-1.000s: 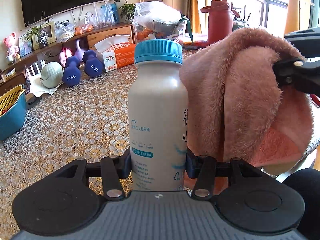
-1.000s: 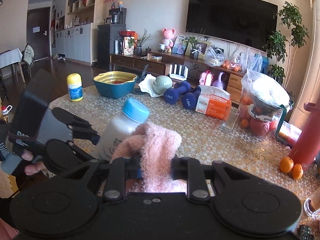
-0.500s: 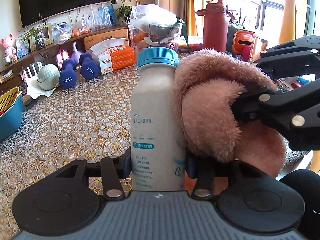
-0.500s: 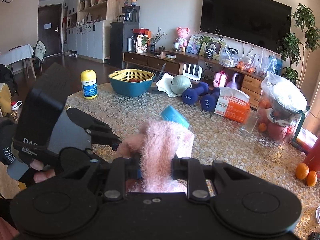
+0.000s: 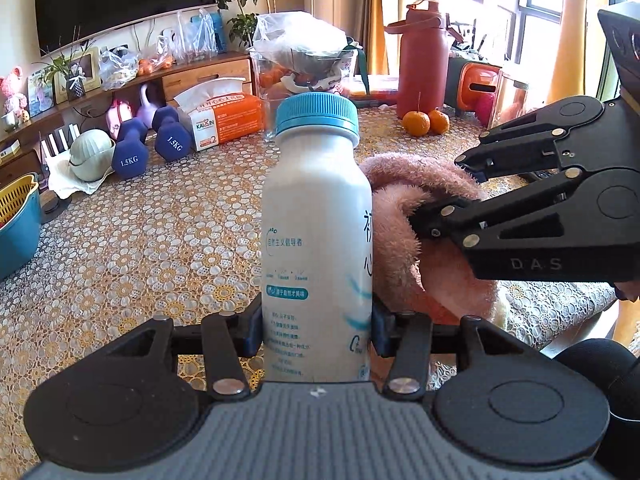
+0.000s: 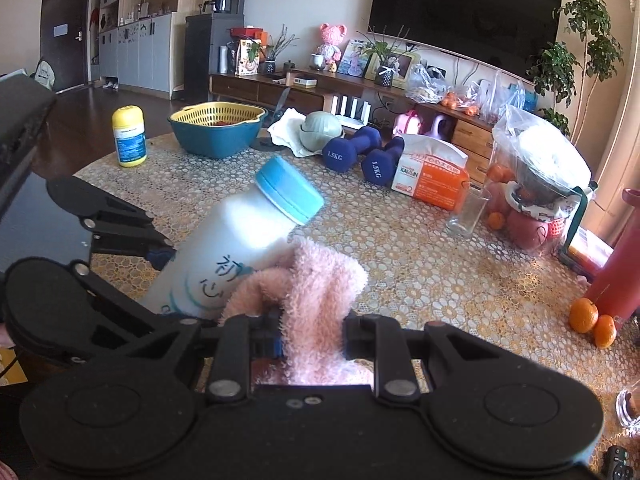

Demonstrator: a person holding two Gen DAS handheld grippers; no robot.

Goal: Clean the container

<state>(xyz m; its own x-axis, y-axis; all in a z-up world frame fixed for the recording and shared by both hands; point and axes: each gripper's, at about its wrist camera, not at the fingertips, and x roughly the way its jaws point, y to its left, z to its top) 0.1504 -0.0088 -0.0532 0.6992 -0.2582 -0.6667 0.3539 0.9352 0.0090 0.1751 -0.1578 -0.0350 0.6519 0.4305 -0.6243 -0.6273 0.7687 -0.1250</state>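
Note:
A white bottle (image 5: 316, 240) with a blue cap (image 5: 317, 118) is clamped low on its body by my left gripper (image 5: 318, 330), which is shut on it. In the right wrist view the same white bottle (image 6: 236, 248) leans up and to the right. A fluffy pink cloth (image 5: 412, 232) presses against the bottle's right side, below the shoulder. My right gripper (image 6: 312, 336) is shut on the pink cloth (image 6: 316, 292), and the right gripper (image 5: 448, 208) reaches in from the right in the left wrist view.
The table (image 5: 140, 248) wears a gold flower-pattern lace cover. On it stand blue dumbbells (image 5: 130, 152), an orange tissue box (image 5: 224, 118), a bagged glass jar (image 5: 300, 68), a red jug (image 5: 424, 64), two oranges (image 5: 426, 122), a teal and yellow basket (image 6: 218, 128), a yellow-capped bottle (image 6: 128, 136) and a glass (image 6: 468, 212).
The cloth has slid down the bottle's right side, from level with the cap to below the shoulder. The right gripper dropped with it. The left gripper kept its hold on the bottle.

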